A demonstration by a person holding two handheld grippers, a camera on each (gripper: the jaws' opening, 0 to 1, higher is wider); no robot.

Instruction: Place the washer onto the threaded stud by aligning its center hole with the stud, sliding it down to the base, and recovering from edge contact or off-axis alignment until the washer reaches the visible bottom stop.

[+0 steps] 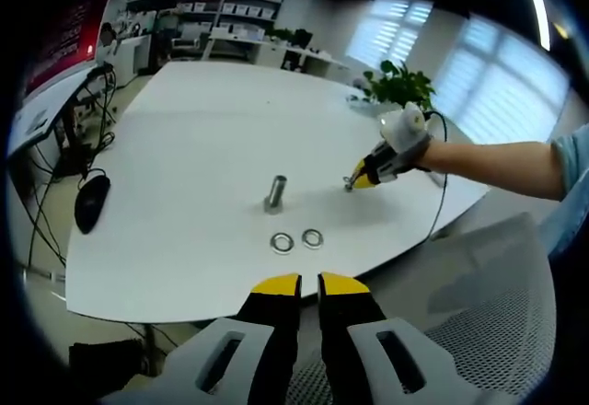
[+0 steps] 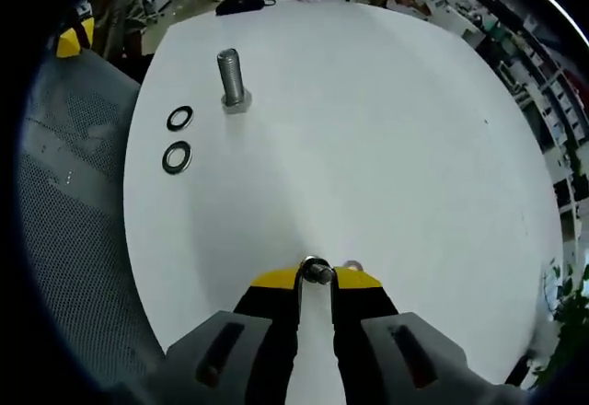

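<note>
- White table (image 1: 202,129) is the largest thing in front of both tongs; its broad bare top carries everything else, and a grey mesh chair (image 2: 64,202) sits at its near edge, to the left of the right tongs.
- Steel stud (image 2: 230,75) stands upright on its hex base, well ahead and to the left of the right tongs (image 2: 316,276); in the left gripper view it is straight ahead of the left tongs (image 1: 309,283), past the two spare washers.
- Two spare washers (image 1: 296,239) lie flat side by side between the left tongs and the stud, near each other but apart from the stud's base.
- The right tongs are nearly together, pinching a small steel washer (image 2: 316,271) at their yellow tips, low over the table and well apart from the stud; the left gripper view shows them off to the right of the stud.
- The left tongs hang back at the table's near edge, jaws close together with a narrow gap, holding nothing.
- I judge the washer light, stiff and slippery, thin enough to twist in the grip; hold it by the rim so the hole is free for the stud.
</note>
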